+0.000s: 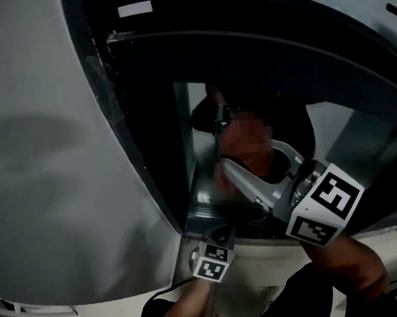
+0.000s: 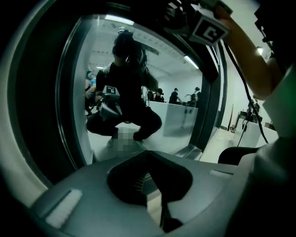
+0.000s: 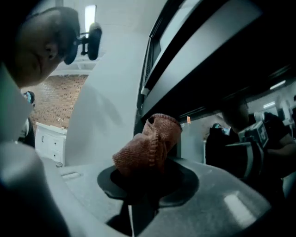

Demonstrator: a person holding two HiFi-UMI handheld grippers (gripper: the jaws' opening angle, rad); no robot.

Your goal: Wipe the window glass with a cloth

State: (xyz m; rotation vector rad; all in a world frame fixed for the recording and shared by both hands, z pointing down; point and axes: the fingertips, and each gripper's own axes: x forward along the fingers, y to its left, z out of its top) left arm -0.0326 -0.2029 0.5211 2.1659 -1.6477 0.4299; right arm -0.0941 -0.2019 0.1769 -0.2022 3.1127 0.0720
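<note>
The reddish-brown knitted cloth (image 3: 150, 146) sits bunched between the jaws of the right tongs (image 3: 144, 178). It rises out of them at the centre of the right gripper view, with its folded top pointing to the upper right of the frame. That top lies just beside the lower corner of the dark window frame (image 3: 194, 55), and the window glass (image 3: 217, 139) is to its right. In this dim light I cannot tell whether the cloth touches the pane. The right tongs are clenched on the cloth.

In the head view the right tongs slant from the lower right up toward the middle of the pane. Their marker cube (image 1: 325, 206) is at lower right, with the forearm (image 1: 354, 268) below it. The glass lies open above and to the right of them, up to the curved dark frame along the top. To the left the frame's edge stands close, and beyond it a grey wall panel (image 1: 48, 166) fills the left of the frame. A pale sill (image 1: 210, 218) bounds the glass below.

The left tongs (image 2: 148, 183) hang low, at bottom centre of the head view, just under the sill. Their jaws stand a little apart, with a pale wedge showing between them, and they hold nothing. They point at the pane, which shows the reflection (image 2: 125, 92) of a crouching person.
</note>
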